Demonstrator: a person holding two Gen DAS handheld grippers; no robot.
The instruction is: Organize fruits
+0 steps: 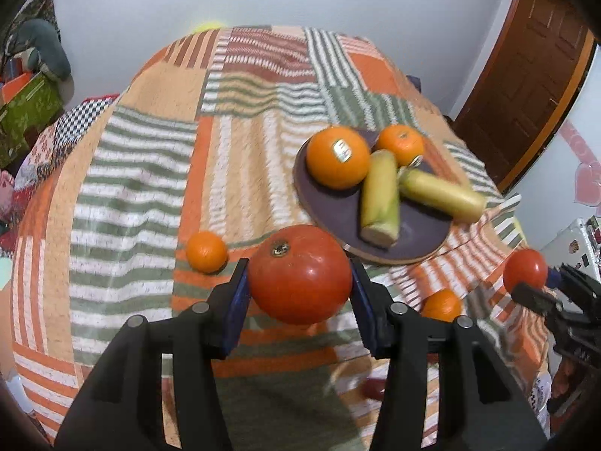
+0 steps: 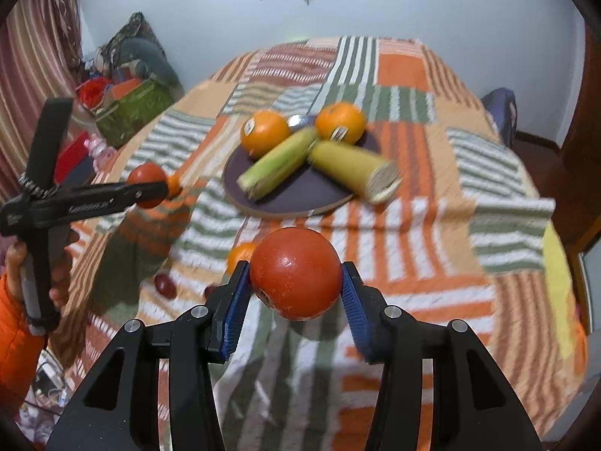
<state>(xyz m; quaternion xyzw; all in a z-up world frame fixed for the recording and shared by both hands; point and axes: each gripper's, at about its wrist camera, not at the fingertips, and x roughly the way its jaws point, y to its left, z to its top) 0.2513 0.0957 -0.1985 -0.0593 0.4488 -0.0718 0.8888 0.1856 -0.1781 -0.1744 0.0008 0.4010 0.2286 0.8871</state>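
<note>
My left gripper (image 1: 299, 276) is shut on a large red tomato (image 1: 298, 273), held above the cloth just in front of the dark round plate (image 1: 338, 210). My right gripper (image 2: 295, 280) is shut on a second red tomato (image 2: 295, 272), also in front of the plate (image 2: 300, 191). The plate holds two oranges (image 1: 337, 156) (image 1: 400, 143) and two corn cobs (image 1: 380, 195) (image 1: 441, 195). The right gripper shows at the right edge of the left wrist view (image 1: 533, 289); the left gripper shows at the left of the right wrist view (image 2: 150, 188).
Small oranges (image 1: 206, 251) (image 1: 441, 304) lie on the striped patchwork cloth (image 1: 142, 188) near the plate. A small dark red fruit (image 2: 165, 285) lies on the cloth at the left. A brown door (image 1: 526, 86) stands to the right. Boxes and clutter (image 2: 127, 109) sit beyond the left edge.
</note>
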